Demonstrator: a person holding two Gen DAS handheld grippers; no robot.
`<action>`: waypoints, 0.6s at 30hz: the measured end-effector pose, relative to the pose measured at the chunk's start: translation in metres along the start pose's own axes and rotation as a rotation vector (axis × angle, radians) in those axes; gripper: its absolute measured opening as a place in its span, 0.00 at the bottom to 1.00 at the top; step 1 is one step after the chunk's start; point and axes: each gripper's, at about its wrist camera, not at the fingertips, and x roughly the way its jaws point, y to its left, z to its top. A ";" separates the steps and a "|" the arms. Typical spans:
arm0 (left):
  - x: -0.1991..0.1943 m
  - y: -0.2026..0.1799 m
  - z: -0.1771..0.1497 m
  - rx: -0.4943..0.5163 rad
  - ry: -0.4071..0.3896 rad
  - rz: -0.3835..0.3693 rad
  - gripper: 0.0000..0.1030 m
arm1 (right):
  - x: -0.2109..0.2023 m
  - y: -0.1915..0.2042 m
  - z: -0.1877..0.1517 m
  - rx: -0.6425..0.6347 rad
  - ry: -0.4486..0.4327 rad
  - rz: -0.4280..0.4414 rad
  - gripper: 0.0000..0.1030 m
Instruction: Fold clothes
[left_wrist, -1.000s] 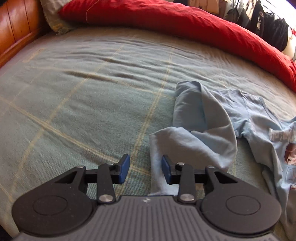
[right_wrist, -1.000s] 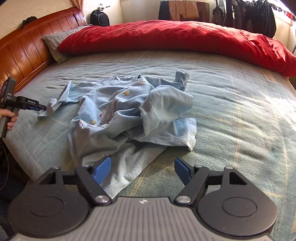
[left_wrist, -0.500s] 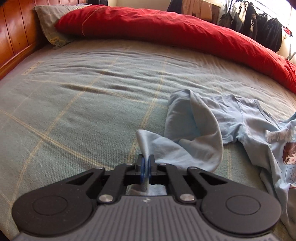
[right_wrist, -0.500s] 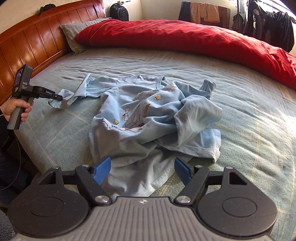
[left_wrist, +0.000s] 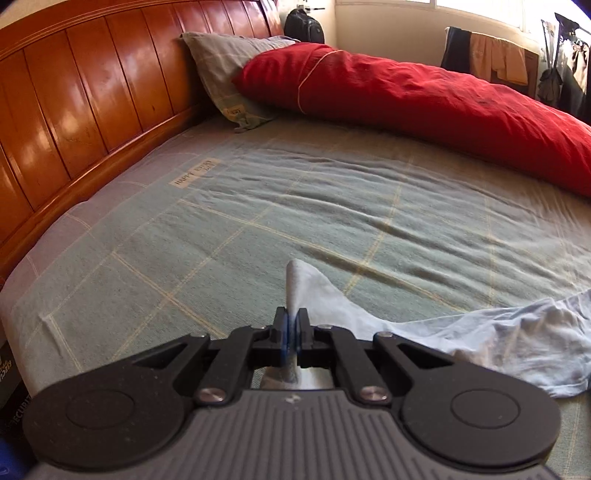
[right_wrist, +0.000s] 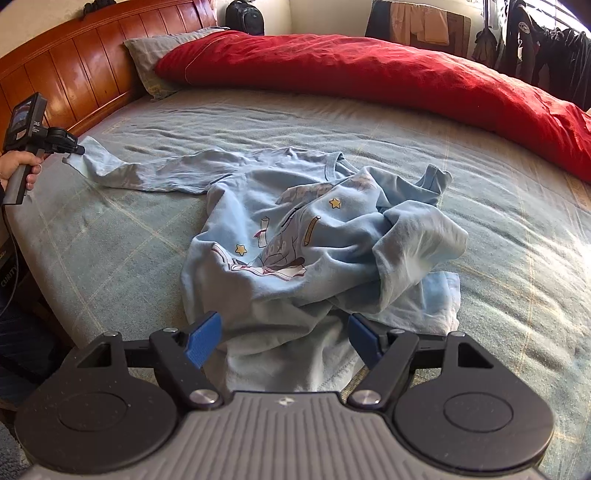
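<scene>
The left gripper (left_wrist: 291, 341) is held low over the near-left part of the bed (left_wrist: 258, 221), pointing toward the headboard (left_wrist: 92, 110), its blue pads pressed together on the end of a sleeve (left_wrist: 301, 284). In the right wrist view the same gripper (right_wrist: 75, 148) shows at the far left, held by a hand (right_wrist: 16, 166) wrapped round its handle, with the sleeve (right_wrist: 147, 173) drawn out straight from its tip toward the shirt (right_wrist: 295, 240).

The right gripper (right_wrist: 284, 338) hovers at the near edge of the bed, aimed across it, its jaws spread wide with nothing between the pads. The shirt's hem lies just ahead of and below it, running under the gripper body so its lowest edge is hidden.

The light blue shirt lies crumpled in the middle of the bed, print side up, with stars and a cartoon figure partly lost in folds. Its other sleeve (right_wrist: 417, 240) is bunched over the right side of the body. A red duvet (right_wrist: 369, 74) lies along the far side, touching a pillow (right_wrist: 155, 55) by the headboard. From the left wrist view only the sleeve and a strip of shirt (left_wrist: 498, 332) show, cut off at the right edge.
</scene>
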 end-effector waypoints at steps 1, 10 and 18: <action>0.002 0.005 0.003 -0.008 0.000 0.010 0.02 | 0.002 0.000 0.001 0.001 0.002 -0.002 0.77; 0.032 0.021 0.002 -0.028 0.058 0.059 0.03 | 0.013 0.004 0.012 -0.003 0.009 -0.008 0.77; 0.046 0.020 -0.010 -0.016 0.100 0.067 0.40 | 0.016 0.004 0.013 -0.004 0.014 -0.004 0.77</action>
